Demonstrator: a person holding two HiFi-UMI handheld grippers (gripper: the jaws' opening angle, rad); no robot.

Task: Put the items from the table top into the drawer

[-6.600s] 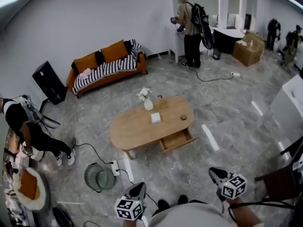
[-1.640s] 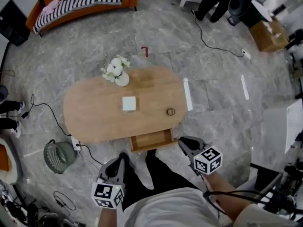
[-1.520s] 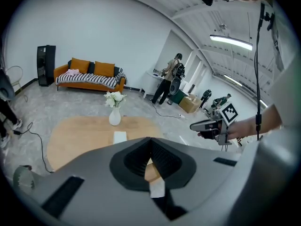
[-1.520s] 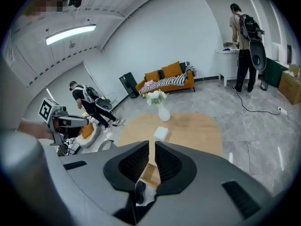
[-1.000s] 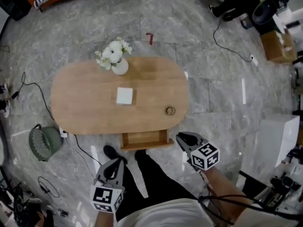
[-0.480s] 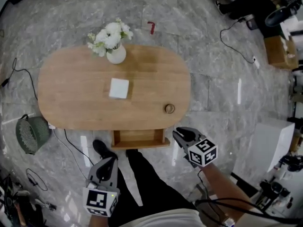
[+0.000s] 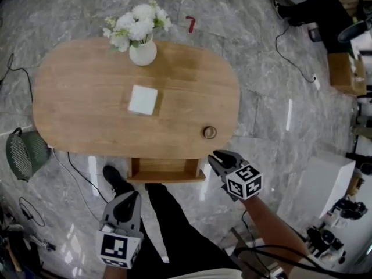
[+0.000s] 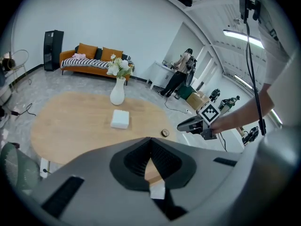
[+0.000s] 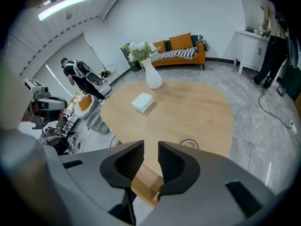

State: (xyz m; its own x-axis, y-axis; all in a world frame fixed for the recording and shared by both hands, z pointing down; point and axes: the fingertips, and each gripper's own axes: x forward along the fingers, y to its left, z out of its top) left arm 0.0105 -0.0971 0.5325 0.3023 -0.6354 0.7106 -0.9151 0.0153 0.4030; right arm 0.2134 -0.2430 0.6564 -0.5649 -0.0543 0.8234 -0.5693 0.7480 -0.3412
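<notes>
An oval wooden table (image 7: pixel 87 127) carries a white square box (image 7: pixel 143 100), a small round item (image 7: pixel 209 132) near its right front and a vase of white flowers (image 7: pixel 142 51). Its drawer (image 7: pixel 165 170) stands pulled out at the front edge. My right gripper (image 7: pixel 216 158) hovers just right of the drawer, below the round item (image 9: pixel 189 144). Its jaws have just been opening; they stand open (image 9: pixel 150 147) with nothing between them. My left gripper (image 7: pixel 129 197) hangs lower left of the drawer, over the floor, tips touching (image 8: pixel 150 139), shut and holding nothing.
A round wire fan (image 7: pixel 23 153) and cables (image 7: pixel 75 167) lie on the floor left of the table. My own legs and a shoe (image 7: pixel 116 179) are below the drawer. A white cabinet (image 7: pixel 322 179) stands at the right. An orange sofa (image 8: pixel 94 60) and another person (image 8: pixel 181 74) are far behind.
The table has come closer in the head view. Both grippers have sunk toward its front edge, the right one nearing the drawer's right corner.
</notes>
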